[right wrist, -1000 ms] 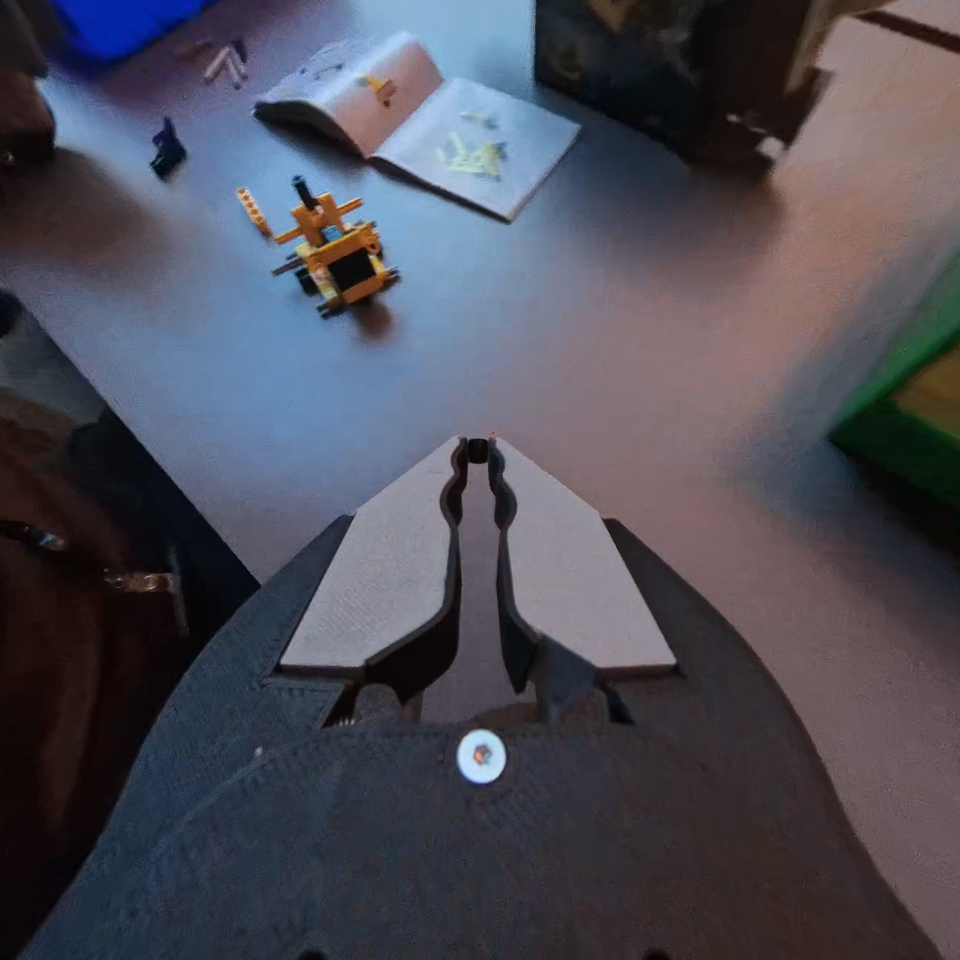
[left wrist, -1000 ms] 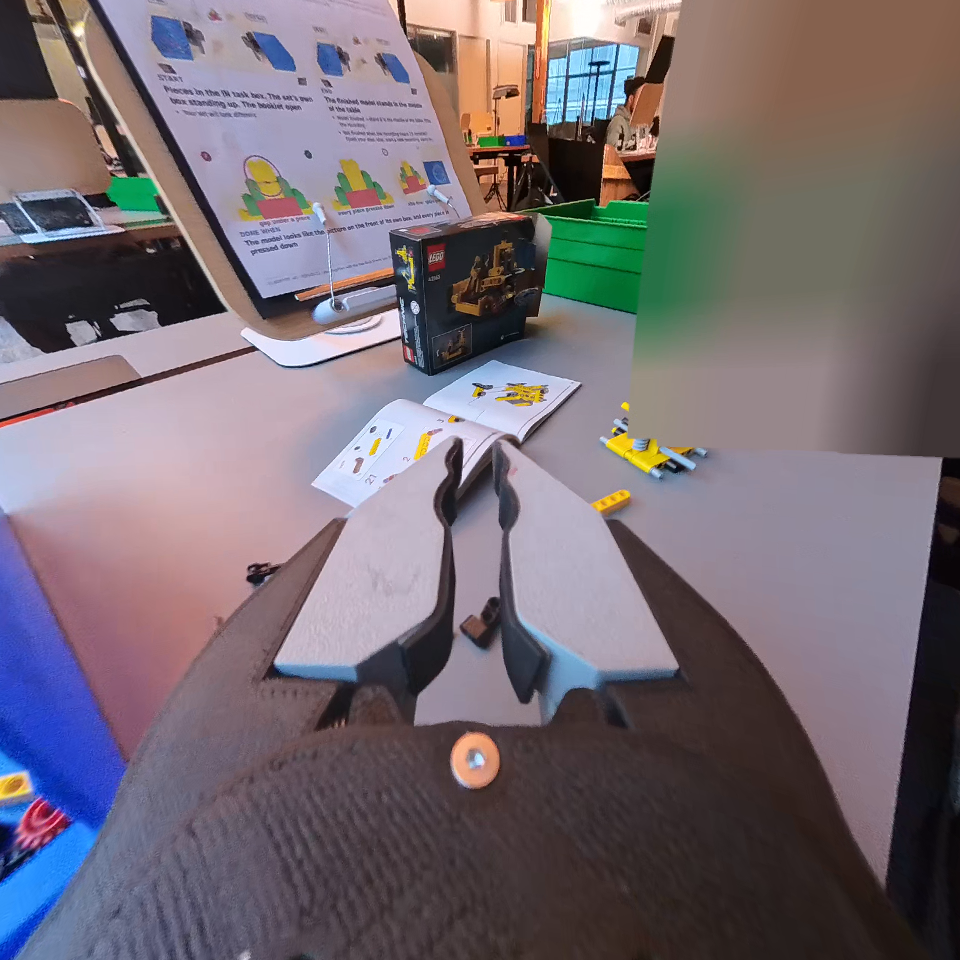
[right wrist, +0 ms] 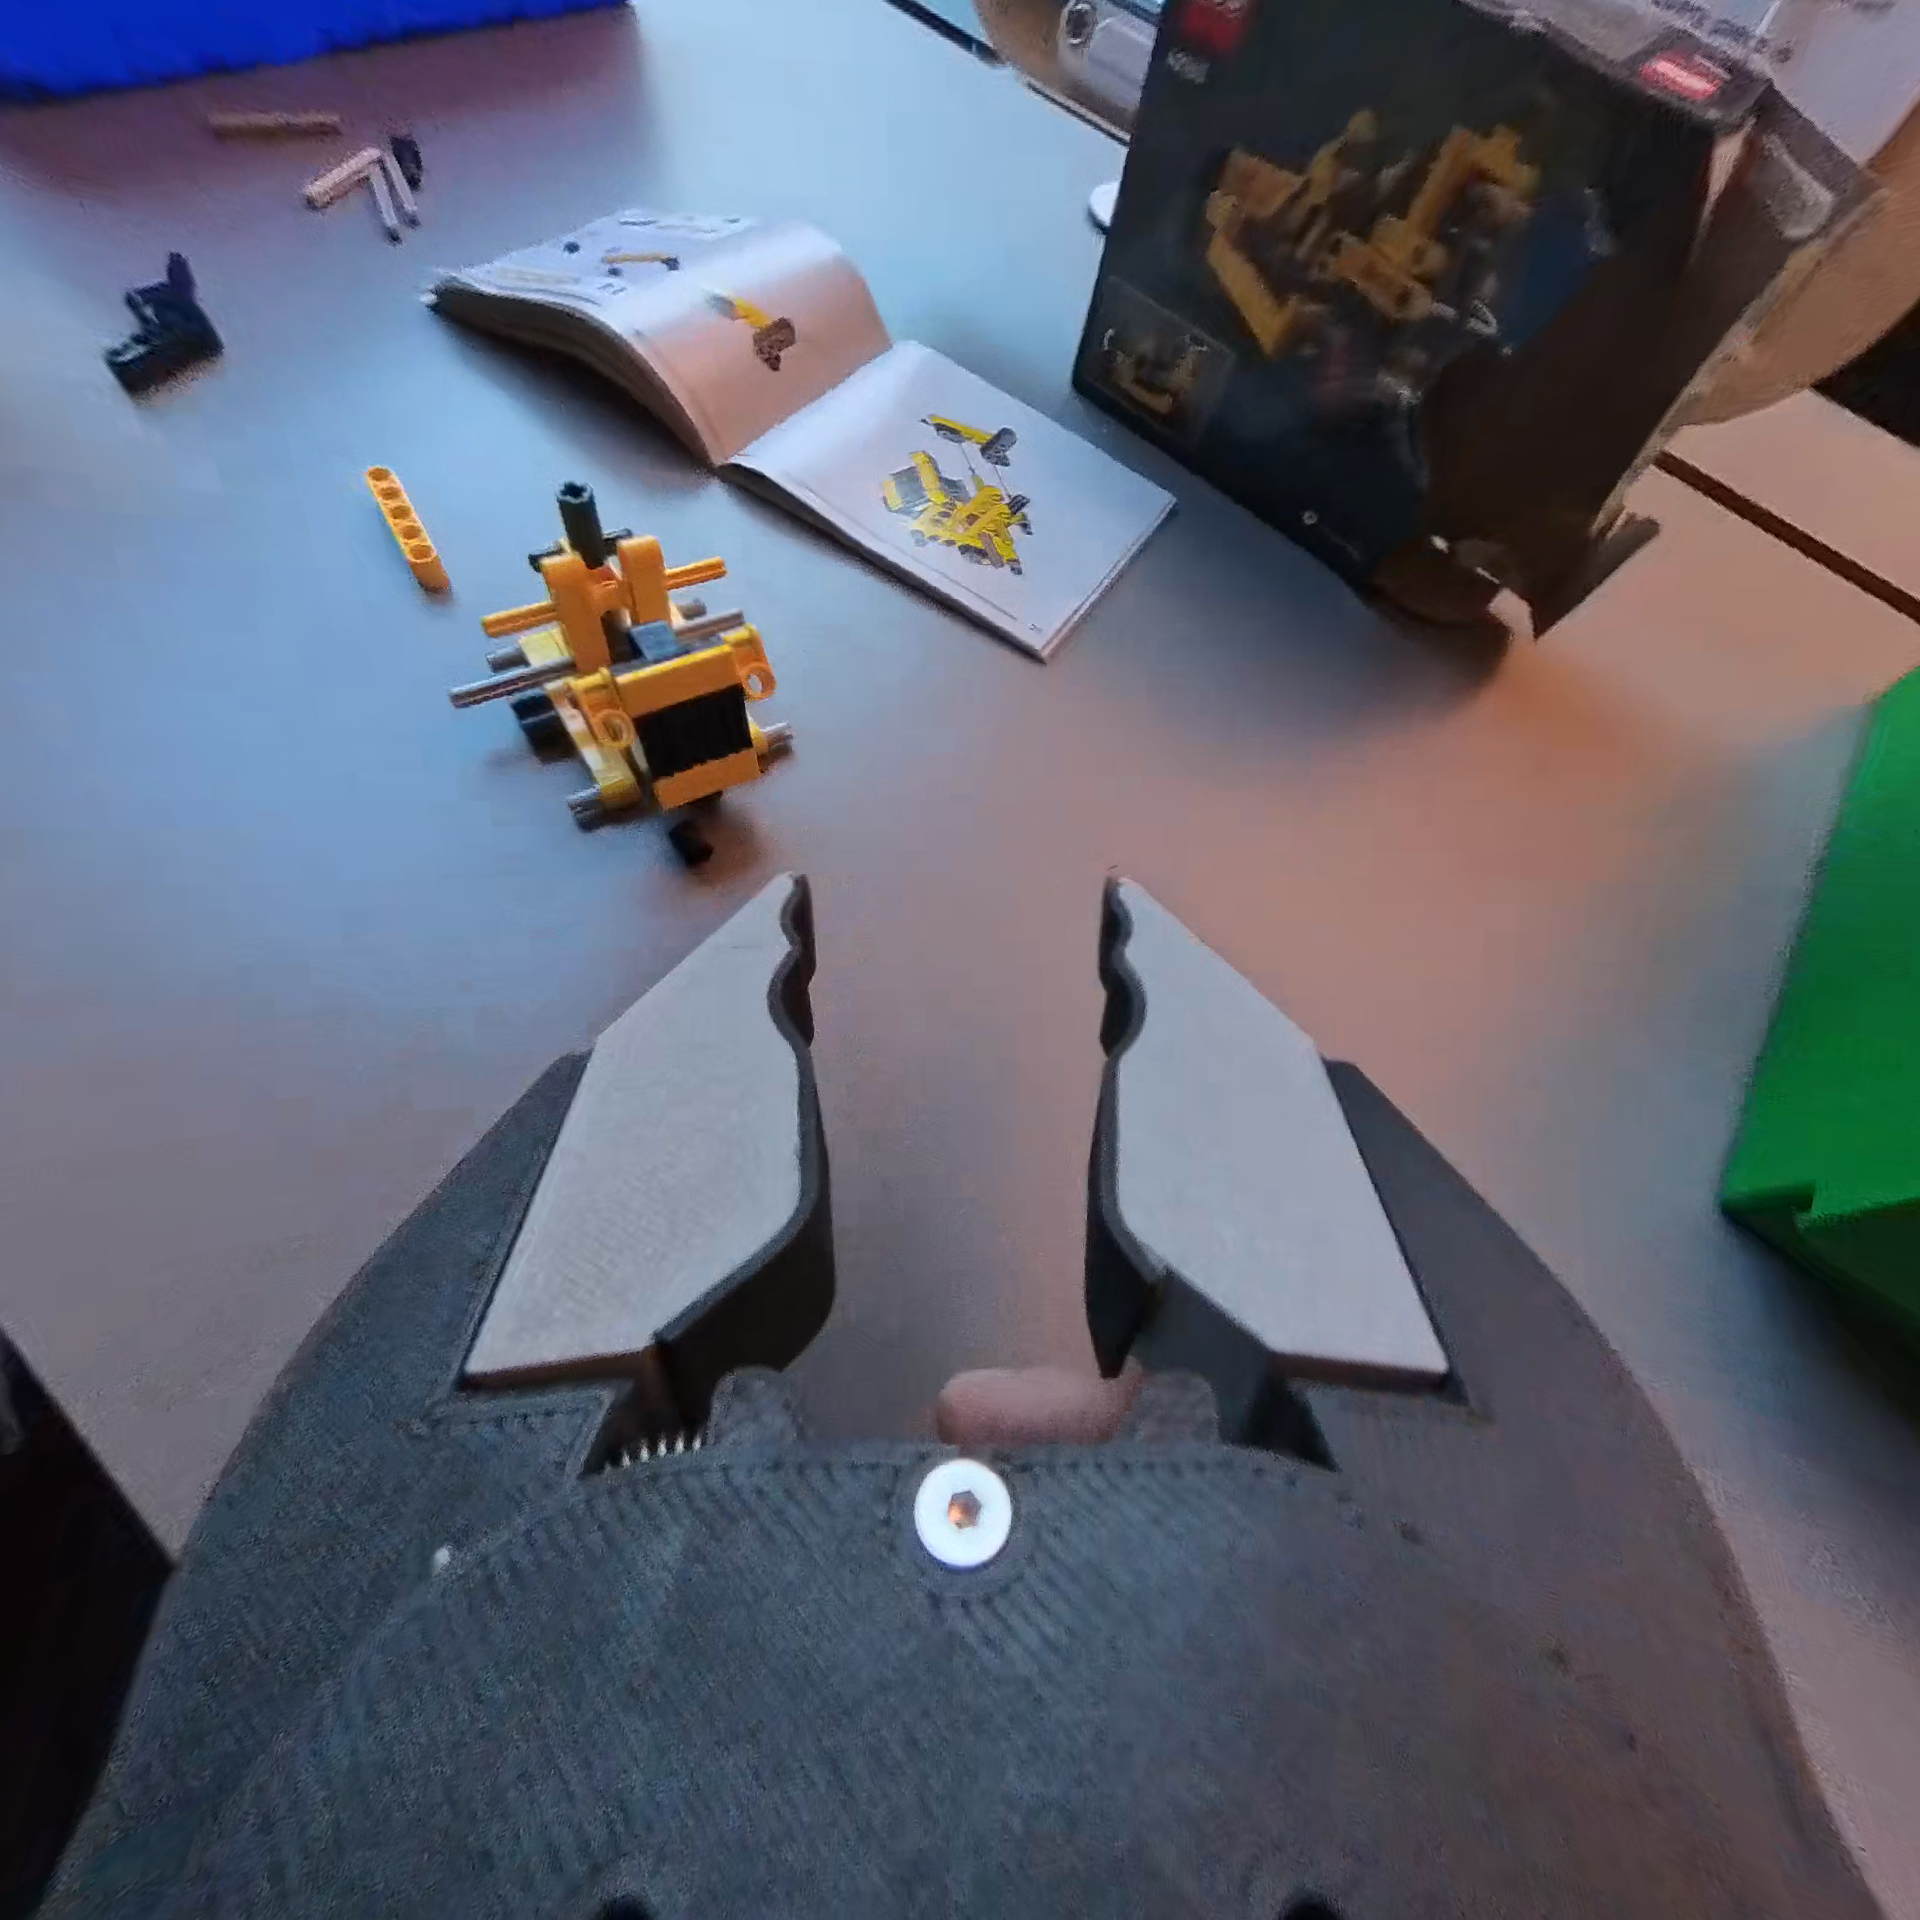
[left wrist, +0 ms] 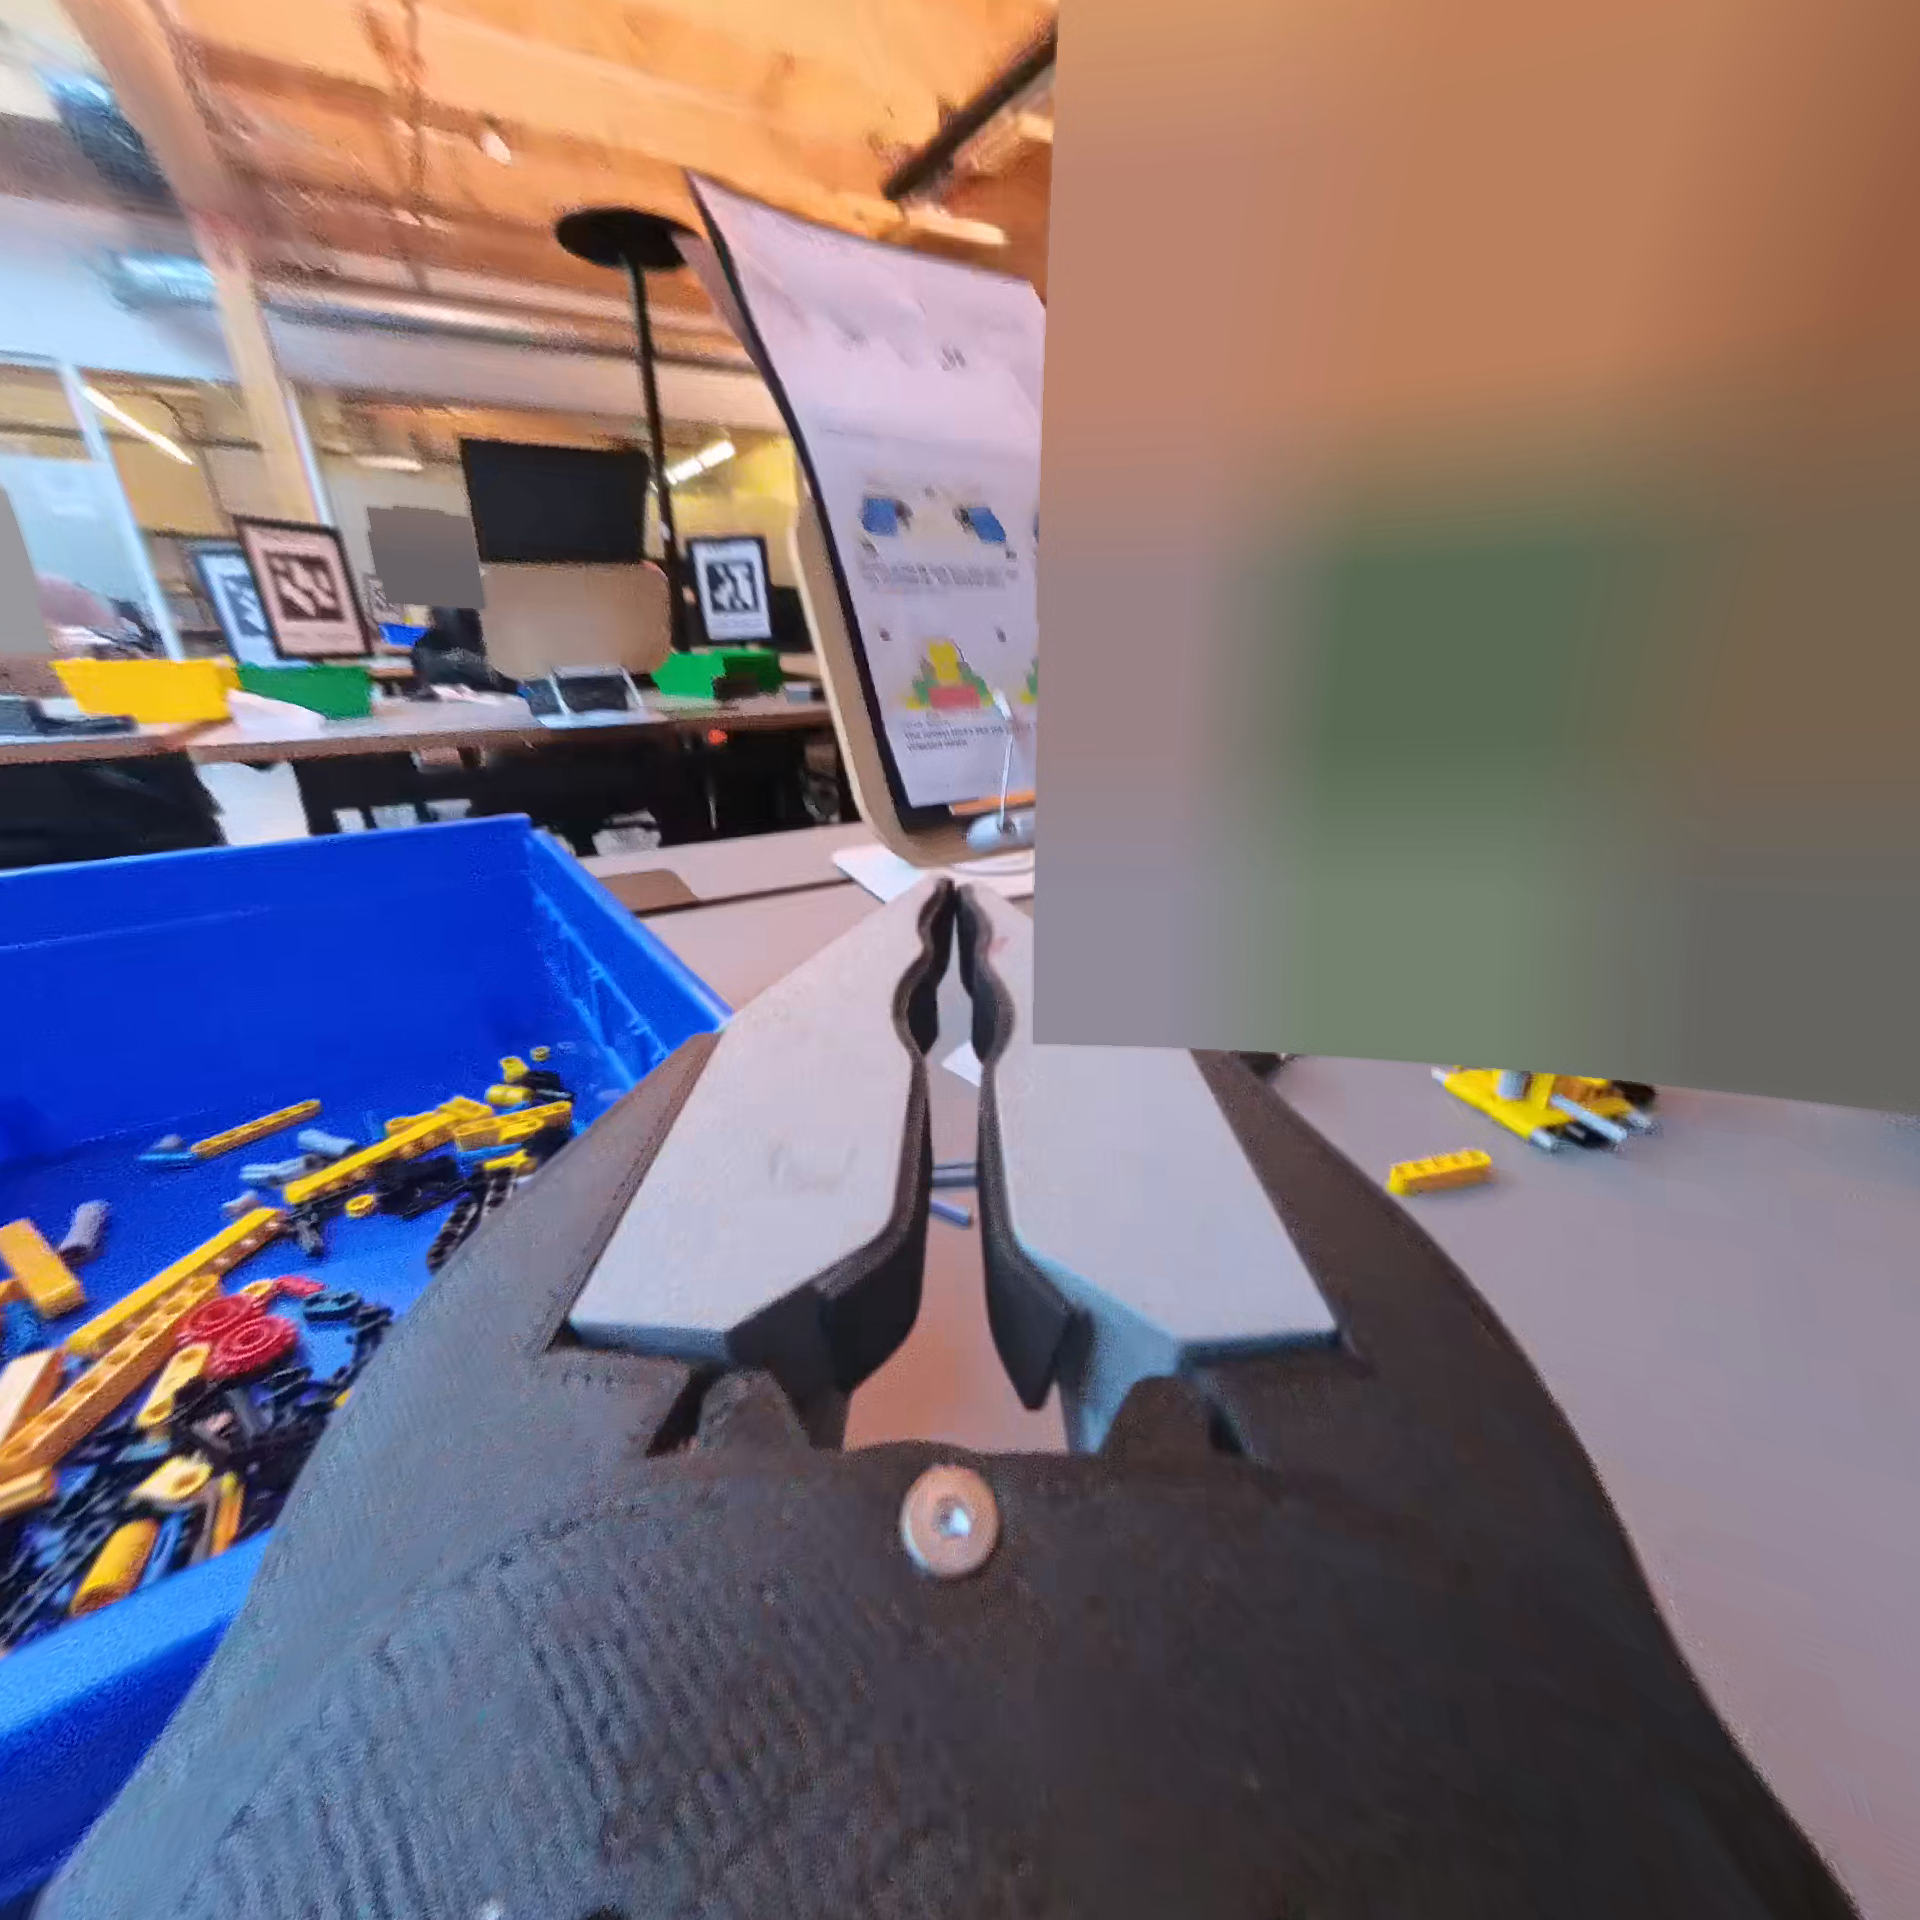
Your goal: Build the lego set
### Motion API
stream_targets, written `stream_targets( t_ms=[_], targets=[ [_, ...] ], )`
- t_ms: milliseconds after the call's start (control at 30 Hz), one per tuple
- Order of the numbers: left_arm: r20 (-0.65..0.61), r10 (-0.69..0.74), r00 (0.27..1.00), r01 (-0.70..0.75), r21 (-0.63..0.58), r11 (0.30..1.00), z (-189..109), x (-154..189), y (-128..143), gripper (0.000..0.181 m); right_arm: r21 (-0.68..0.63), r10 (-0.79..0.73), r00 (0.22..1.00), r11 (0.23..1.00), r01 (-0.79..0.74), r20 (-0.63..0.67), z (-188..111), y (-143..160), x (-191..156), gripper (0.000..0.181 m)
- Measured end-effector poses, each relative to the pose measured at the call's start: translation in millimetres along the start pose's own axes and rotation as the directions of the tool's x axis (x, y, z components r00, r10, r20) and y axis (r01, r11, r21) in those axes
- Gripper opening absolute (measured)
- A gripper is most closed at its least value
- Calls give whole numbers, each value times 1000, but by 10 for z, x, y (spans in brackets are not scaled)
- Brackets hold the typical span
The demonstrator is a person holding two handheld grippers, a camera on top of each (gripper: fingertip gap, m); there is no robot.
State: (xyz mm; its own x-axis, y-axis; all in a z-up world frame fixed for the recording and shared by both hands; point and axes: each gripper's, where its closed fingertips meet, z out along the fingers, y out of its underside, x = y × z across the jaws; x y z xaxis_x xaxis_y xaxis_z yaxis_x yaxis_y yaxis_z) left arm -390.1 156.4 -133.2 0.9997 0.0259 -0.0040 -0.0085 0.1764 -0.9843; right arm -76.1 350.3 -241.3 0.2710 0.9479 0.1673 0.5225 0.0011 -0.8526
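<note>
Blue bin (left wrist: 343, 966) left view only; booklet (right wrist: 831, 416) right only.

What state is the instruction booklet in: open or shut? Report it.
Open. The instruction booklet lies spread on the table, pages up, with printed pictures showing on both halves, between the partly built yellow model and the box.

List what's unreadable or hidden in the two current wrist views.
- Left wrist view: a laid-over patch blocks the upper right, cutting off the model and stand.
- Left wrist view: blue bin cut by the left edge; deep parts too jumbled to identify.
- Right wrist view: green bin cut by the right edge; contents unseen.
</note>
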Motion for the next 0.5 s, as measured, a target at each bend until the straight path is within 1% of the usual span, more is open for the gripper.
stream_targets(
  t_ms=[33,67,100,133,167,267,333,367,433,500],
  targets=[
    [-5,-4,1000,4,-2,1000,-35,15,9,0,-2,25,1000,1000,-25,-9,-51,32,30,56],
    [-34,-1,999,-1,-59,998,-27,83,113,0,-14,38,999,999,-39,-20,-96,76,51,63],
    [-78,5,997,-16,-146,989,3,185,273,0,-20,46,998,999,-47,-37,-140,112,75,65],
    [-131,23,991,-52,-227,972,34,305,396,5,-19,57,996,998,-58,-66,-178,141,123,64],
    [-172,59,983,-105,-275,956,54,407,482,8,-18,69,994,997,-71,-88,-210,169,168,65],
    [-186,196,963,-249,-321,914,96,504,608,6,6,103,990,995,-102,-93,-244,199,276,63],
    [-201,241,949,-299,-345,890,106,544,669,11,7,86,992,996,-85,-96,-261,226,346,64],
    [-197,257,946,-312,-346,885,104,545,675,16,3,70,990,998,-70,-120,-279,249,407,64],
    [-171,251,953,-296,-333,895,73,523,634,19,18,56,986,998,-54,-156,-325,258,491,63],
    [-112,194,975,-219,-303,928,13,428,537,18,69,74,985,996,-64,-154,-380,206,509,60]
  ],
)
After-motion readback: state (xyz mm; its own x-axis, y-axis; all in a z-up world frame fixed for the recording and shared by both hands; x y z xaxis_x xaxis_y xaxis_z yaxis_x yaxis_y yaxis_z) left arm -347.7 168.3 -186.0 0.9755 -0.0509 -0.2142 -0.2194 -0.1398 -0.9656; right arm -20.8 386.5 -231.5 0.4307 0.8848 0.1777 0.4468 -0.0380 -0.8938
